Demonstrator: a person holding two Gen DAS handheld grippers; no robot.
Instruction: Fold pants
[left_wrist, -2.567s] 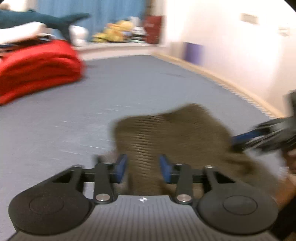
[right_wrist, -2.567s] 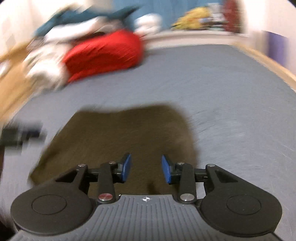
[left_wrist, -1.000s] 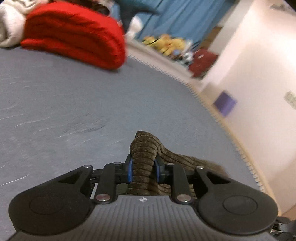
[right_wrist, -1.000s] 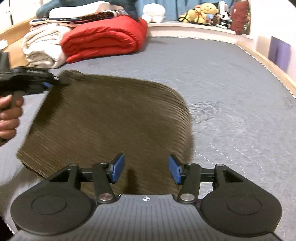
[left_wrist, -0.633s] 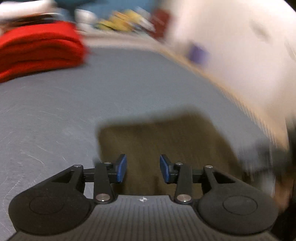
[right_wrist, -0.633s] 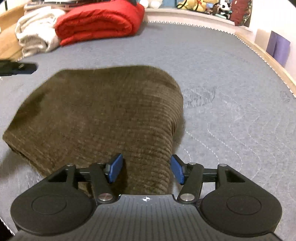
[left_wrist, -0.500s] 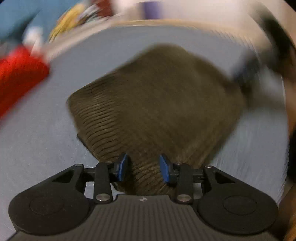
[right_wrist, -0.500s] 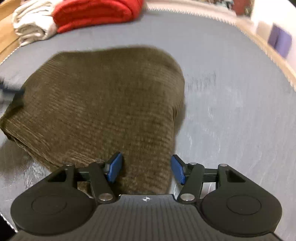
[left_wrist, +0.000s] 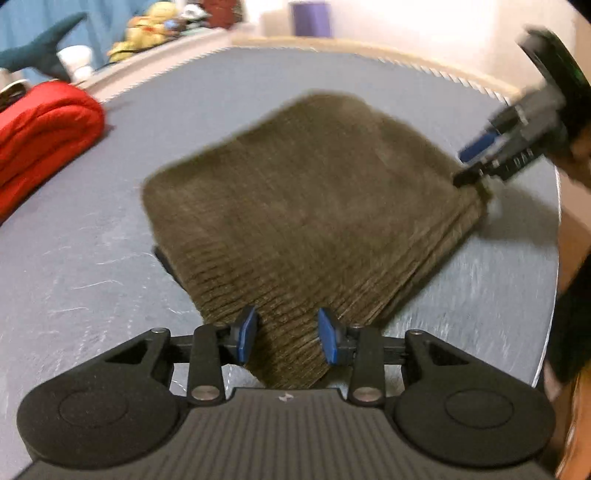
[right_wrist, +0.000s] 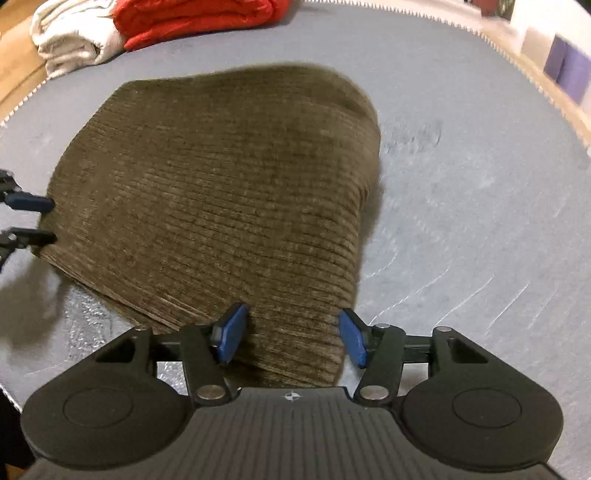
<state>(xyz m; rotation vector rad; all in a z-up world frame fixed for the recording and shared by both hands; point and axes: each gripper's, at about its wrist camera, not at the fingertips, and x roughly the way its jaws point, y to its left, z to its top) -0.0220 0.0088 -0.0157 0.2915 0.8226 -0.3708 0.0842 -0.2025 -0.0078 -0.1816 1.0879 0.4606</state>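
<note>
Your left gripper (left_wrist: 286, 334) and right gripper (right_wrist: 291, 338) fingers both spread wide, gripping nothing. Folded brown corduroy pants (right_wrist: 221, 192) lie flat on the grey mattress (right_wrist: 461, 221), frame center.

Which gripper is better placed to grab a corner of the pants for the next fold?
Probably the left gripper: its open jaws closely flank a near corner of the brown pants. The right gripper gapes wider over its corner.

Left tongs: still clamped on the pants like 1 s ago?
No. The left tongs now stand open around the pants, which lie flat on the grey mat.
</note>
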